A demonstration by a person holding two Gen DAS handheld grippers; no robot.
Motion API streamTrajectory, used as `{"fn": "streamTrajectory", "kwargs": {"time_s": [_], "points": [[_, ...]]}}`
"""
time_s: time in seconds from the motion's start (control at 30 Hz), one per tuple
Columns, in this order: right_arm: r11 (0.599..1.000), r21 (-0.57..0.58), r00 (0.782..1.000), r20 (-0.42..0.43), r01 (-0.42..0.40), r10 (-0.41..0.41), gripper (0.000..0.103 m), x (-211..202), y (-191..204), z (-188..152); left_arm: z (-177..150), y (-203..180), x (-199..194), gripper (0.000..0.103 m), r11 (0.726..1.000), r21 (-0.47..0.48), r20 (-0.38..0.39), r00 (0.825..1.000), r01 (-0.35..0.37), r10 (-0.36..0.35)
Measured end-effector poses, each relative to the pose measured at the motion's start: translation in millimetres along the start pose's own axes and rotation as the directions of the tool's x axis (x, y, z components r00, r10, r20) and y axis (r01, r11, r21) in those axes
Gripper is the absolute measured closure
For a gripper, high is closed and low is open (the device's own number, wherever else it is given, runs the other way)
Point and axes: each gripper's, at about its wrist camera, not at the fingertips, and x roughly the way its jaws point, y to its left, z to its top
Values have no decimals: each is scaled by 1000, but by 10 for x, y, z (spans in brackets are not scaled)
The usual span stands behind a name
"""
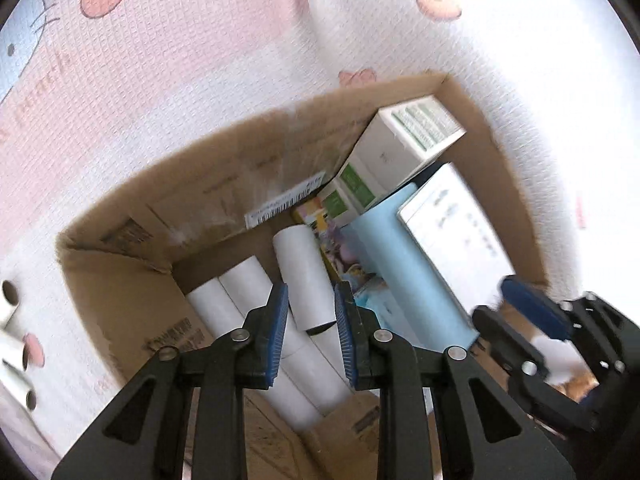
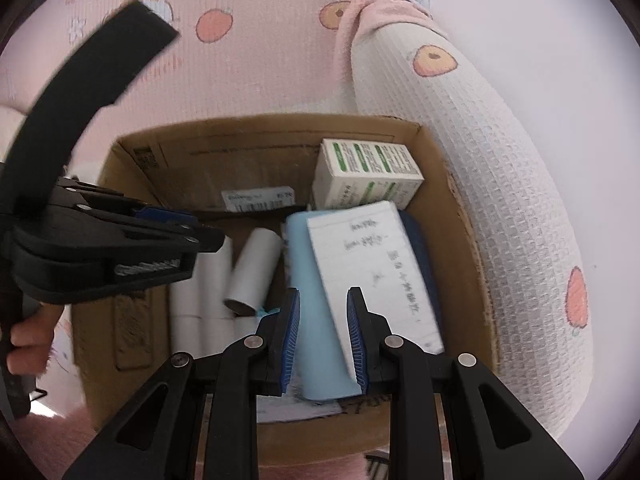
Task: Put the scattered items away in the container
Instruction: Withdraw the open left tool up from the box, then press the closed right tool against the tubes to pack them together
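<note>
A brown cardboard box (image 1: 120, 292) sits on a pink patterned bedspread; it also shows in the right wrist view (image 2: 256, 136). Inside lie several white paper rolls (image 1: 240, 292), a light blue box (image 1: 408, 264), a white flat box (image 1: 460, 236) and a green-and-white box (image 1: 400, 140). My left gripper (image 1: 311, 320) is open above the box, and one white roll (image 1: 304, 276) lies loose between its fingers, tilted on the others. My right gripper (image 2: 323, 332) is open over the light blue box (image 2: 316, 320) and the white flat box (image 2: 372, 268).
Several more white rolls (image 1: 16, 344) lie on the bedspread left of the box. A rolled white blanket (image 2: 480, 184) lies along the box's right side. The left gripper's body (image 2: 100, 240) hangs over the box's left part.
</note>
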Motion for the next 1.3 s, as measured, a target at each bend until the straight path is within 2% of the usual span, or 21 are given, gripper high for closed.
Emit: {"fn": "streamTrajectory", "kwargs": {"time_s": [0.13, 0.17, 0.23, 0.37, 0.4, 0.47, 0.53, 0.6, 0.8, 1.03, 1.2, 1.3], "points": [[999, -3, 999, 8, -53, 53, 82, 37, 177, 55, -123, 135, 18, 77, 998, 17, 36, 997, 64, -64], [998, -7, 998, 6, -66, 66, 82, 57, 218, 60, -116, 157, -18, 77, 994, 41, 47, 993, 106, -108], [996, -16, 996, -8, -93, 92, 82, 134, 325, 55, -50, 199, -42, 77, 989, 64, 63, 988, 134, -138], [990, -19, 987, -81, -141, 139, 81, 375, 458, 83, -70, 152, -47, 76, 984, 156, 117, 988, 86, -105], [988, -15, 983, -105, -151, 148, 80, 440, 477, 93, -49, 173, 6, 76, 981, 166, 132, 984, 99, -122], [978, 5, 965, -160, -210, 209, 69, 578, 496, 115, 2, 236, 98, 76, 974, 177, 143, 976, 138, -164], [966, 37, 948, -187, -254, 257, 67, 687, 510, 142, 21, 301, 92, 76, 969, 178, 159, 967, 172, -200], [964, 41, 942, -207, -262, 264, 66, 771, 542, 173, 41, 379, 71, 76, 963, 178, 170, 957, 204, -234], [972, 32, 940, -249, -234, 234, 66, 987, 671, 290, 29, 504, -82, 76, 954, 197, 188, 946, 226, -263], [976, 41, 923, -320, -213, 215, 66, 1234, 797, 314, 36, 539, -19, 76, 955, 211, 187, 951, 207, -247], [985, 30, 917, -363, -168, 167, 66, 1417, 840, 265, 33, 579, -21, 76, 953, 215, 184, 950, 213, -254], [985, 37, 909, -381, -170, 171, 66, 1468, 867, 254, 44, 614, -24, 77, 958, 203, 185, 953, 203, -241]]}}
